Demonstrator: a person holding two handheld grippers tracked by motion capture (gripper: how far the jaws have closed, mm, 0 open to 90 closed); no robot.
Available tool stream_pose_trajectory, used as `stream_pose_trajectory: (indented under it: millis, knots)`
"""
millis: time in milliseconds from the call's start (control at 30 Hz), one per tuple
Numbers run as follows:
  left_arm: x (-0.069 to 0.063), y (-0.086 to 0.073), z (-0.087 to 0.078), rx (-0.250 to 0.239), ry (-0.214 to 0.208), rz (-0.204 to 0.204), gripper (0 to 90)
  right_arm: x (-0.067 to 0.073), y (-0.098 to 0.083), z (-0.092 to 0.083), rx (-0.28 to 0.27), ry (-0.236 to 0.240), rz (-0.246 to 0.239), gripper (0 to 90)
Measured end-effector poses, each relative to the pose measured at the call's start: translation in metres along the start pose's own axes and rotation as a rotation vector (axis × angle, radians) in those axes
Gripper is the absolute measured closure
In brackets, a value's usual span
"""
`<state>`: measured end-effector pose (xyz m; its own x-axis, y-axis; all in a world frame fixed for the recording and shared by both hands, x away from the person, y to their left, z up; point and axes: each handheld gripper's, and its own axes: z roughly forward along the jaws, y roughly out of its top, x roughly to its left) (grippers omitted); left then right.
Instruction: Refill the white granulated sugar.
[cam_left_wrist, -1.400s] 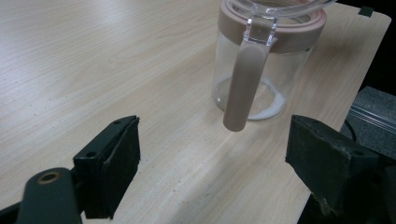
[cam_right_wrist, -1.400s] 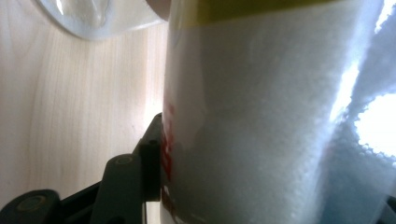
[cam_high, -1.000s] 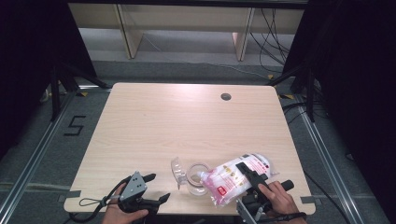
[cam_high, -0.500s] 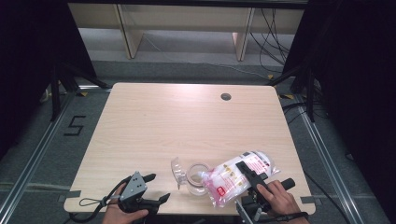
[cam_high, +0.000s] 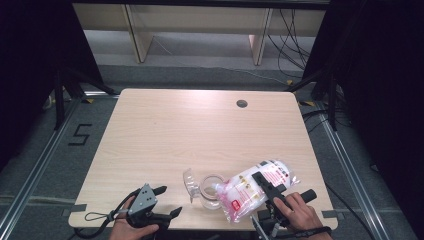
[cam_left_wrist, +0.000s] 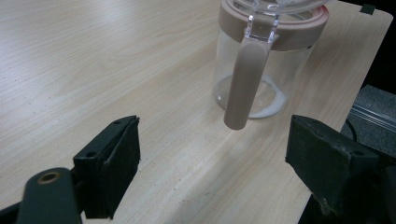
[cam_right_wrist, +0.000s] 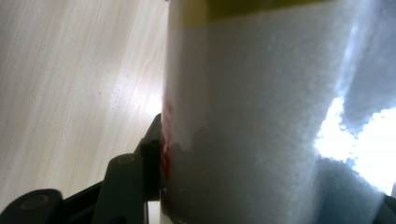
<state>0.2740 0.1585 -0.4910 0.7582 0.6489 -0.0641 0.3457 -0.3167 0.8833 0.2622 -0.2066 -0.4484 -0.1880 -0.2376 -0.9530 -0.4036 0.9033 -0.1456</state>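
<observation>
Only one sign is reading clearly: a black "5" (cam_high: 80, 135) marked on the grey floor (cam_high: 45, 165), sitting well off to the left of the left gripper (cam_high: 167, 201) and farther out from it. Red print is showing on the bag (cam_high: 252, 187) clamped in the right gripper (cam_high: 267, 182), but it's too small to make out.

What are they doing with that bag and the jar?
A person holds a gripper in each hand at a wooden table. The right gripper is clamped on a bag of white grains, tipped with its end over the mouth of a clear jar. A little white stuff lies in the jar's bottom, seen in the left gripper view. The left gripper waits open beside the jar, holding nothing.
</observation>
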Motion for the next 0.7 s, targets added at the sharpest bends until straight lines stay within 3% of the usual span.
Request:
stream_pose_trajectory:
  millis: [267,300,367,400,467,533,700]
  knots:
    - [0.0000,0.0003,-0.0007,0.008,0.000,0.006,17.4,-0.0022,0.0000,-0.0004,0.003,-0.007,-0.020,50.4]
    - [0.0001,0.0001,-0.0002,0.003,-0.001,0.005,17.4,-0.0013,-0.0004,0.0005,-0.014,-0.025,-0.018,50.5]
    - [-0.0004,-0.0001,0.0000,0.004,0.000,-0.003,17.4,0.0008,-0.0002,-0.0008,0.007,-0.015,0.004,50.5]
    - [-0.0002,0.0000,-0.0001,0.004,0.000,0.002,17.4,-0.0022,0.0009,-0.0013,0.013,-0.005,-0.032,50.5]
    - [0.0003,0.0001,-0.0001,0.003,-0.002,0.009,17.4,-0.0029,0.0014,-0.0004,-0.011,-0.031,-0.041,50.5]
    - [0.0016,0.0005,-0.0004,0.003,-0.002,0.030,17.4,-0.0037,0.0025,-0.0016,0.008,-0.010,-0.059,50.6]
    - [0.0015,0.0009,-0.0009,0.009,0.000,0.031,17.4,-0.0046,0.0031,-0.0010,-0.002,-0.032,-0.060,50.7]
